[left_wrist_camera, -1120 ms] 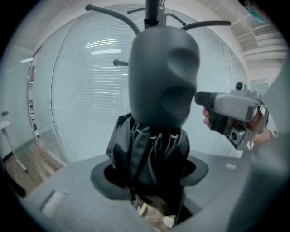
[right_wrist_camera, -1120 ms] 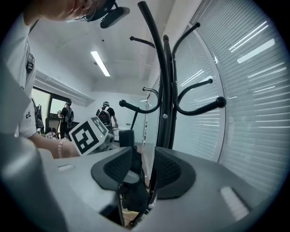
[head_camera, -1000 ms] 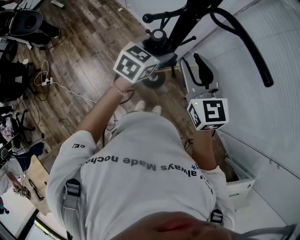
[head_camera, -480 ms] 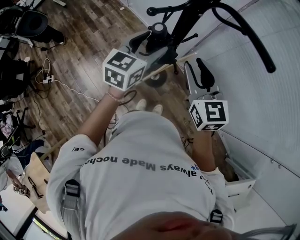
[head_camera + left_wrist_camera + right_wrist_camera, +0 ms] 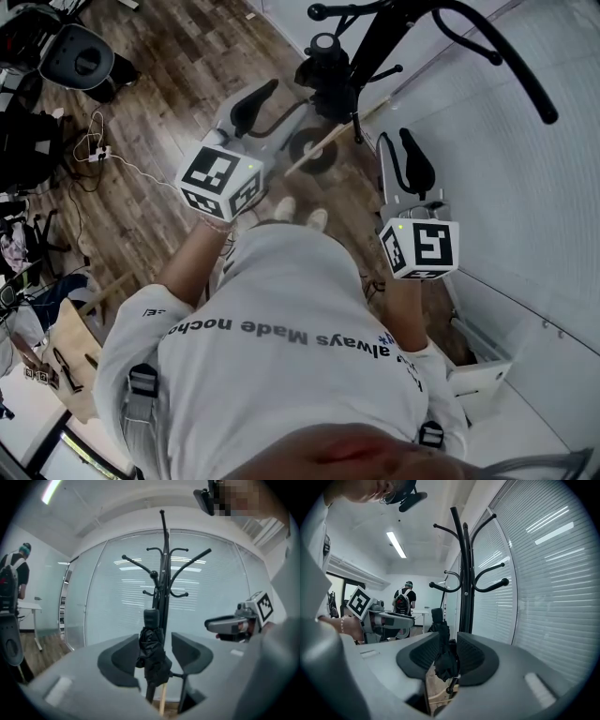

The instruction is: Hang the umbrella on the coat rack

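Drawn back toward the left of the head view since a second ago, when they were up at the umbrella, my left tongs (image 5: 270, 97) now stand clear of it. Their jaws are apart and closing with nothing between the pads. The folded black umbrella (image 5: 152, 653) only shows through the gap, farther off.

It hangs upright against the pole of the black coat rack (image 5: 163, 573), handle uppermost, below the lower hooks, and neither pair of tongs touches it. Which hook bears it I cannot tell. In the head view it sits at top centre, right beside the rack's pole.

My right tongs (image 5: 396, 141), at centre right of that view, point toward the rack. Their jaws are a narrow gap apart and closing, and they are empty too, with the umbrella again seen beyond them.

A tan wooden rod (image 5: 305, 161) shows by the rack's round base (image 5: 300, 141). Wood flooring (image 5: 169, 94) fills the upper left, and a slatted blind (image 5: 543, 573) covers the glass at right. A person with a backpack (image 5: 403, 599) stands in the background.
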The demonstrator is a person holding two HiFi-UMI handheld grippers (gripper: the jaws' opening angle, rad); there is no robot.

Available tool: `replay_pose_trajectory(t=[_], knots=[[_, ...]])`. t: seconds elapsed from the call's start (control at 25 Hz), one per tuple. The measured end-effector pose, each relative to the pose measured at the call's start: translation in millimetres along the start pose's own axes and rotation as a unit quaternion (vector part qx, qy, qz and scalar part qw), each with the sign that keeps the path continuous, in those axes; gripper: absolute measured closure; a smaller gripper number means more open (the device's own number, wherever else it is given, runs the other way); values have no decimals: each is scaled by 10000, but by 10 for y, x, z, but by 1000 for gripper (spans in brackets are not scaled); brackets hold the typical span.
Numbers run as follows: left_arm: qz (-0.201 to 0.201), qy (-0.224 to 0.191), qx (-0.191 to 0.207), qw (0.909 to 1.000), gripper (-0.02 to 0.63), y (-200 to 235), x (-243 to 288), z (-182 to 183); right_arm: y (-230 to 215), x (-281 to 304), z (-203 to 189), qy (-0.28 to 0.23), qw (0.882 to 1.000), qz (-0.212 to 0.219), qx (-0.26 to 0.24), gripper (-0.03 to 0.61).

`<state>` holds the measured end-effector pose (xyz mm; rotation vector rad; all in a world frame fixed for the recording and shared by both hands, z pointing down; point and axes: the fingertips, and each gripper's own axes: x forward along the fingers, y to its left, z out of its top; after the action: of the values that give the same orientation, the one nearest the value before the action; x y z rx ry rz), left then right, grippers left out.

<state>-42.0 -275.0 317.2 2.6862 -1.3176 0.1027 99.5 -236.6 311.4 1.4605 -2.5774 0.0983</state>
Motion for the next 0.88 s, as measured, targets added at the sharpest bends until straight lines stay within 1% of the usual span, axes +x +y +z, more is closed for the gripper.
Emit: replay_pose_trajectory(t=[0.2,0.36,0.52,0.68,0.88], knots=[[51,-162,180,9997,429,-127,-213,0,27,-149,-33,-97,9999,-98,16,477],[8,-395,279,9988,465,-260,-386,-18,74,-350,-83,-213,9995,-241,72,500],[0,-396,280,9988,466,-316,-407,-39,101,-440,-123,-185,9994,-278,92,502],[-161,-433,141,9988,466,-413,-385,-99,134,-456,-168,-139,9995,-279,14,502],[-210,-447,132,9987,466,-488,-412,-119,182,-502,-161,-163,9995,-253,-6,502]])
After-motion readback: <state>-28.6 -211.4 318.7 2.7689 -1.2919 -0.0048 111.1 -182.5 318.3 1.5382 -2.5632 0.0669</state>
